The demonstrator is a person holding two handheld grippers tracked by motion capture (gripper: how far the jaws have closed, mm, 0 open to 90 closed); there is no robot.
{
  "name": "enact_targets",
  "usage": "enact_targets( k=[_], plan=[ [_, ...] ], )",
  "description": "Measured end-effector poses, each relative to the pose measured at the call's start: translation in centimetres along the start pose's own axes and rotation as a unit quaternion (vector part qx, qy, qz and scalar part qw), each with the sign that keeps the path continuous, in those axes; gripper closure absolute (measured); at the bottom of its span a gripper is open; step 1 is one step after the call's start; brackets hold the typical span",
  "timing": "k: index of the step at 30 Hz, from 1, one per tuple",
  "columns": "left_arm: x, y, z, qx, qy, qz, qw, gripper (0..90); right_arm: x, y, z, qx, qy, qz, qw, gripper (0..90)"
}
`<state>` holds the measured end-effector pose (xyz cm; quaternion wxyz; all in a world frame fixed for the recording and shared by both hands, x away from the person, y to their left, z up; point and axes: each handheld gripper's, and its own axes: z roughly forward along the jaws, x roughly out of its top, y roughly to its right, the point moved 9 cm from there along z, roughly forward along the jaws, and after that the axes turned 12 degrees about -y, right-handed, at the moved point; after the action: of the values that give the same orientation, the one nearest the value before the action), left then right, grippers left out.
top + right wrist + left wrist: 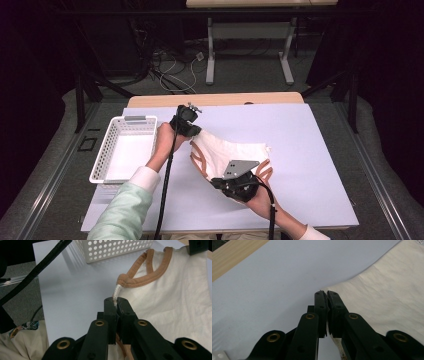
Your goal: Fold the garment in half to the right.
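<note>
Cream cloth garment (pixel 227 152) with orange-brown trim lies near the middle of the worktop (pixel 310 150), a little toward the near edge, and it is held up at two places so that it does not lie fully flat. The fabric looks like soft woven cotton, matte, with small wrinkles and one fold line across it. The trim (pixel 152 277) is a stitched band that curves like a neckline or strap, and it ends in a small bunched knot.

The left claw (pixel 186 122) is pressed together on a corner of the garment at its far left side; in the left gripper view the pale cloth sits between the two black jaws of this claw (pixel 327 293). The right claw (pixel 227 184) is at the near side of the garment, and in the right gripper view this claw (pixel 115 300) pinches a thin white edge of the cloth just under the trim knot, with the jaws closed on it.

The worktop has a smooth pale lilac-white cover, and a strip of light wood shows at its far edge. A white plastic basket (pixel 112 150) with many small round holes stands at the left edge, just beside the left hand (pixel 165 142) and apart from the garment. The right half of the worktop toward the right edge is bare, and the near left corner also.
</note>
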<state>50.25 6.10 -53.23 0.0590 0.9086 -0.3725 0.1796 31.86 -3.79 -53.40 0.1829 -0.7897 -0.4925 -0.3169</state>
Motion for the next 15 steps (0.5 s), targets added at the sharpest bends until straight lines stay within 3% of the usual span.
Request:
enact_targets(
  k=[6,12,15],
  plan=[
    [0.0,-0.9,-0.9,0.013,-0.005,-0.003,0.9999,87.0,1.3,-0.2,0.0,0.001,0.011,-0.001,0.9999,86.9],
    [0.3,-1.8,-2.9,0.04,-0.02,0.008,0.999,86.9,3.4,-0.6,0.1,-0.005,0.033,-0.009,0.9994,86.9],
    [0.5,-2.1,-3.5,0.044,-0.023,0.008,0.9987,86.9,4.3,-0.8,0.4,-0.002,0.041,-0.006,0.9991,86.9]
  ],
)
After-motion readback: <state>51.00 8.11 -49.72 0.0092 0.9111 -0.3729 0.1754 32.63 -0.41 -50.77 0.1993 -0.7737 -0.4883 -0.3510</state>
